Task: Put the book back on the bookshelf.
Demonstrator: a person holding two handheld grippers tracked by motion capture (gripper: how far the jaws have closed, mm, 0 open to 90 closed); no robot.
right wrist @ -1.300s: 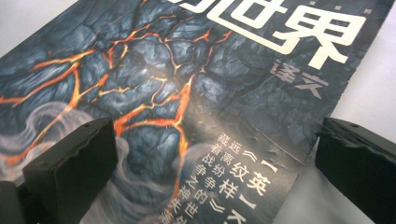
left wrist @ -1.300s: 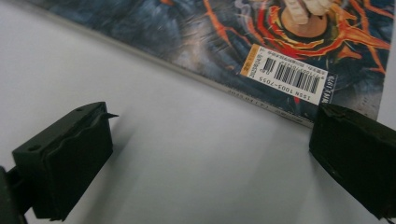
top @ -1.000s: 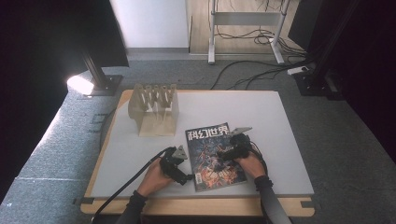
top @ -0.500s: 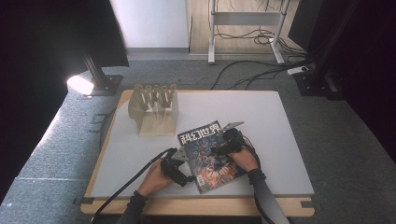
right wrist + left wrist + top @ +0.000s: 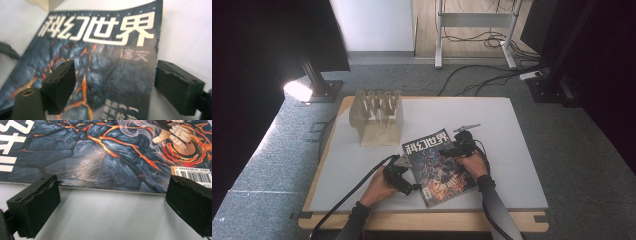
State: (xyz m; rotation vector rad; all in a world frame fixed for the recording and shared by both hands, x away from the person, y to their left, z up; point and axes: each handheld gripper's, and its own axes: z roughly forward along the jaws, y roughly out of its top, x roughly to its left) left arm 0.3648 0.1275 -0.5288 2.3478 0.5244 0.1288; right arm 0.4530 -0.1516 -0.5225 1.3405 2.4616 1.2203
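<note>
A magazine with a dark lava-pattern cover and white title characters lies flat near the table's front edge, turned at an angle. My left gripper sits at its left edge. In the left gripper view it is open, jaws low over the white surface, with the magazine edge just ahead of them. My right gripper rests over the magazine's far right part. In the right gripper view it is open and straddles the magazine side edge, one jaw over the cover, the other over bare table.
A wooden slotted rack stands at the back left of the white table. Cables trail from both grippers toward the front edge. A bright lamp and dark stands sit on the floor beyond the table.
The magazine has turned counter-clockwise, its title end swinging left. My right gripper moved a little left with it. The left gripper has hardly moved.
</note>
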